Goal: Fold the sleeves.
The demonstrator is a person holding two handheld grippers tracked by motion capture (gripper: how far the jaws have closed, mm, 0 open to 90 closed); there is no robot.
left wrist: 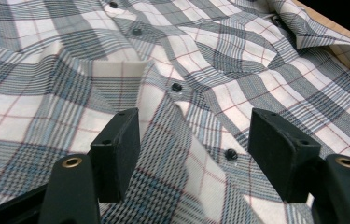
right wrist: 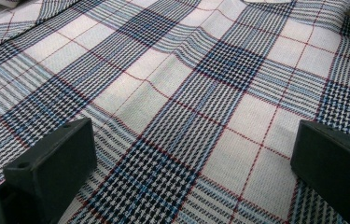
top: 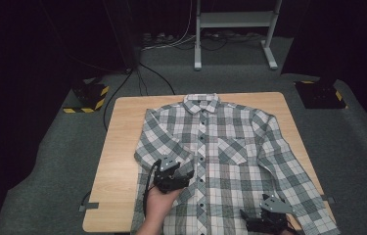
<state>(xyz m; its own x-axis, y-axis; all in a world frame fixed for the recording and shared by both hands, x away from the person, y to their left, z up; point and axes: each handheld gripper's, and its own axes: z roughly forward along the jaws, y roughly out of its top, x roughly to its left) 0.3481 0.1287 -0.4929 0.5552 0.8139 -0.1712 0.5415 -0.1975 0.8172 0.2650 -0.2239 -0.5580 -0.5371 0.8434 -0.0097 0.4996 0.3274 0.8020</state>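
A grey, white and blue plaid shirt (top: pixel 230 147) lies face up and buttoned on the wooden table (top: pixel 122 147), collar at the far edge. My left gripper (top: pixel 173 172) rests on the shirt's near left part, beside the button placket. In the left gripper view my left gripper (left wrist: pixel 193 135) stands open, with a raised fold of the placket (left wrist: pixel 177 140) between the jaws and the pads off it. My right gripper (top: pixel 265 219) sits low on the shirt's near right part. In the right gripper view my right gripper (right wrist: pixel 191 154) is open wide over flat cloth (right wrist: pixel 172 93).
The shirt's right sleeve (top: pixel 308 191) runs toward the table's near right corner. Bare wood shows left of the shirt. Grey carpet surrounds the table, with a white metal stand (top: pixel 235 29), cables (top: pixel 147 78) and black-and-yellow striped blocks (top: pixel 89 98) beyond it.
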